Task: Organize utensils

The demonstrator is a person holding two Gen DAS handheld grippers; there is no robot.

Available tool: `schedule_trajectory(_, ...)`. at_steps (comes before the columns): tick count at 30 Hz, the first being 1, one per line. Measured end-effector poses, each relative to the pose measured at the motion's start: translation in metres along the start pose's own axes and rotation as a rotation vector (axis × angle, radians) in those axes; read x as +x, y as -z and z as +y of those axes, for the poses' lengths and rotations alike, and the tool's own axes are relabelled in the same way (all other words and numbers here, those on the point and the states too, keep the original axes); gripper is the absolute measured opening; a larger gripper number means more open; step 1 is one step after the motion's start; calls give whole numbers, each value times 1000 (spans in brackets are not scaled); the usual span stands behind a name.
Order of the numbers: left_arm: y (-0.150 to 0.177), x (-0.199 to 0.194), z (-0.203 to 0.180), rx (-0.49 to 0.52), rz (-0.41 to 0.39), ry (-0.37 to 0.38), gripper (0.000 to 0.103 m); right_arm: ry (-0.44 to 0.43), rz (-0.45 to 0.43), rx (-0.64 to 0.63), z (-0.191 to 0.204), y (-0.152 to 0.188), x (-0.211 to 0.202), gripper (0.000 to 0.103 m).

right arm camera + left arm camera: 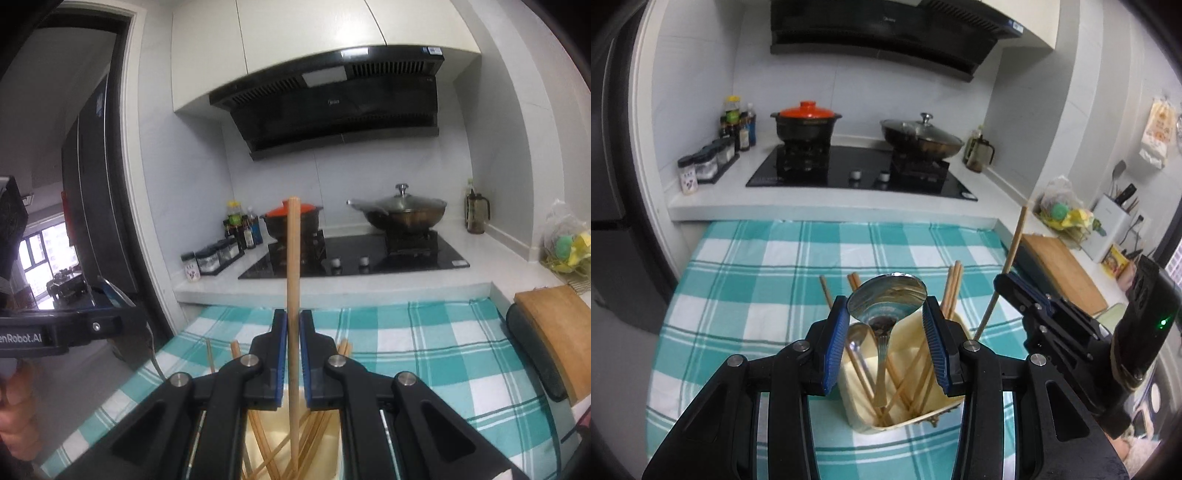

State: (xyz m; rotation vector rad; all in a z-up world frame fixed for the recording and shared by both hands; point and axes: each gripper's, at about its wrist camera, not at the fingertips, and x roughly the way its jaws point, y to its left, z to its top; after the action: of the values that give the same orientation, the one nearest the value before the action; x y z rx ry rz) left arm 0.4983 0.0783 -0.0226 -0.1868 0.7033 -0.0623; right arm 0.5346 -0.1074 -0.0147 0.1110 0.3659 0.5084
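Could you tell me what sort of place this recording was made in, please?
A home kitchen, most likely: a gas hob carries a pot with an orange lid and a lidded wok, under a black extractor hood.

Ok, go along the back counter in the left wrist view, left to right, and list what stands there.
spice jars → sauce bottles → black pot with the orange lid → wok with the glass lid → glass jug
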Motion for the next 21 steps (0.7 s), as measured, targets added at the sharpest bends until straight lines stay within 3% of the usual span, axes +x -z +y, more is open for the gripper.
schedule_trajectory(7, 21, 32, 2, 0, 89, -55, 42, 59, 213, -4, -17, 45, 43, 7)
schedule_trajectory(11, 27, 21, 9, -29, 88, -65, 45, 111, 275, 26, -27, 51, 43, 8)
schedule_trajectory(14, 34, -10, 6, 6, 26, -93, 67, 125, 258, 44, -32, 43, 22, 15)
schedule_trajectory(17, 49, -50, -3, 57, -47, -130, 88, 127, 230, 17, -28, 33, -13, 38)
schedule_trajectory(18, 56, -62, -8, 74, -68, -141, 94, 125, 220, 4, -25, 31, -27, 41)
schedule_trajectory(21, 87, -98, -22, 110, -134, -202, 102, 125, 202, -38, -11, 32, -73, 51)
